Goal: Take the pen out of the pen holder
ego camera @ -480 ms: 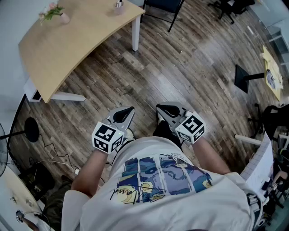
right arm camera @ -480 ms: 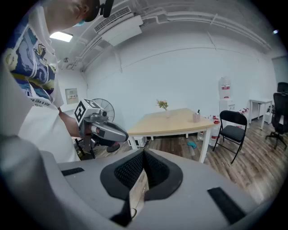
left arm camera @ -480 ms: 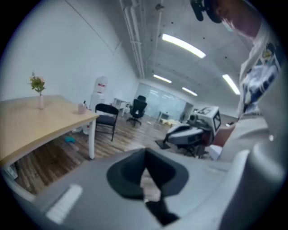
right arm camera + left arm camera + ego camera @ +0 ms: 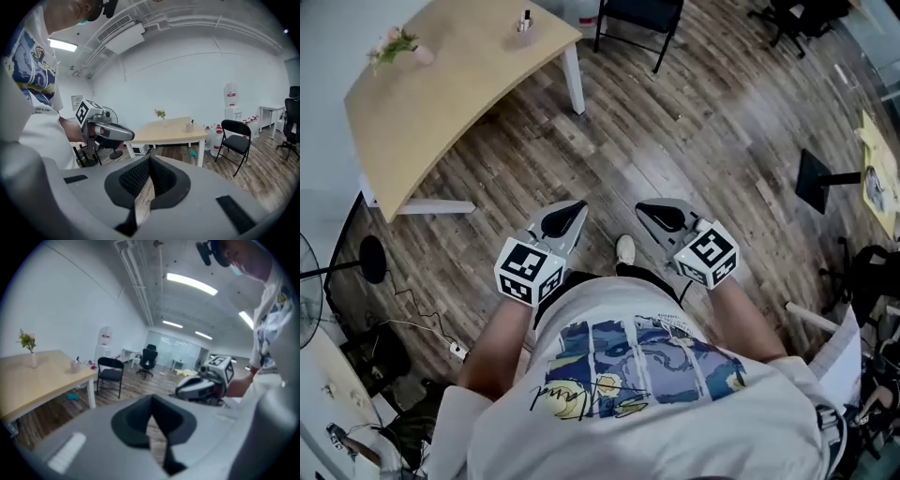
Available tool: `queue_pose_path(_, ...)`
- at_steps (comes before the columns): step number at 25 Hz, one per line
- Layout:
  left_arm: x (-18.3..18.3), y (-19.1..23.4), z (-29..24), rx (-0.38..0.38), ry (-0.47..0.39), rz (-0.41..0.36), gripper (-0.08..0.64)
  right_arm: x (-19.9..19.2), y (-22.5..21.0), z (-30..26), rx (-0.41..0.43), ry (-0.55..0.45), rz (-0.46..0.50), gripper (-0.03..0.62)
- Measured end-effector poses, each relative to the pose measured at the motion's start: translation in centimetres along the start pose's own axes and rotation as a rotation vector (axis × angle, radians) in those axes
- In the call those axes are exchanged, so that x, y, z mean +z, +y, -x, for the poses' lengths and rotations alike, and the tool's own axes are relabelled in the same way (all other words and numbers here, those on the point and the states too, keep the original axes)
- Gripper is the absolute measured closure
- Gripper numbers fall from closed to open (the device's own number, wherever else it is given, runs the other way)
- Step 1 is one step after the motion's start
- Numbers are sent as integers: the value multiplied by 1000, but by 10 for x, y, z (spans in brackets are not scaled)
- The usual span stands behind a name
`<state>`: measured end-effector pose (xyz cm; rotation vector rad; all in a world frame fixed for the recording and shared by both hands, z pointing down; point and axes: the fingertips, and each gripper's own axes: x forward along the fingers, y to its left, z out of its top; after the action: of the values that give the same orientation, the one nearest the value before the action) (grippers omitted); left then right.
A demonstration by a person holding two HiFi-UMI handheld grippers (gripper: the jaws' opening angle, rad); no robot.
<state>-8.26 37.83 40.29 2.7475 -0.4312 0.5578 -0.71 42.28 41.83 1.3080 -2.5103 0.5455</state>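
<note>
We hold both tongs close to our white printed T-shirt (image 4: 647, 394), above a floor (image 4: 703, 122) of worn wood planks. The left gripper (image 4: 578, 204) has its dark, moulded jaws clenched tip to tip on nothing. The right gripper (image 4: 642, 206) has ribbed pads that also meet at the tips, and it is empty too. Far ahead stands a curved pale-wood table (image 4: 441, 103) on white legs. On it, near the edge, the small pen holder (image 4: 524, 25) keeps the dark pen (image 4: 526, 15) upright, well apart from both tongs.
</note>
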Motion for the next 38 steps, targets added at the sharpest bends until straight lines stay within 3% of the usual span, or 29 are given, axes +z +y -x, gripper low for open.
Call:
queue_pose_path(6, 12, -1, -40, 49, 27, 9, 551, -1, -48, 6, 69, -15, -44, 586)
queue_pose_path(10, 20, 26, -48, 91, 18, 24, 551, 10, -69, -19, 73, -19, -51, 580)
queue_pose_path(12, 24, 49, -53, 111, 11, 24, 549, 20, -80, -38, 65, -8, -26, 539)
queue_pose_path(23, 99, 212, -101, 111, -72, 17, 520, 98, -167, -138, -4, 66, 47, 534)
queue_pose_path(28, 117, 285, -106, 130, -85, 15, 522, 136, -195, -193, -24, 44, 54, 547)
queue_pose_path(38, 134, 401, -129, 269, -91, 72, 522, 167, -248, -266, 105, 86, 72, 562)
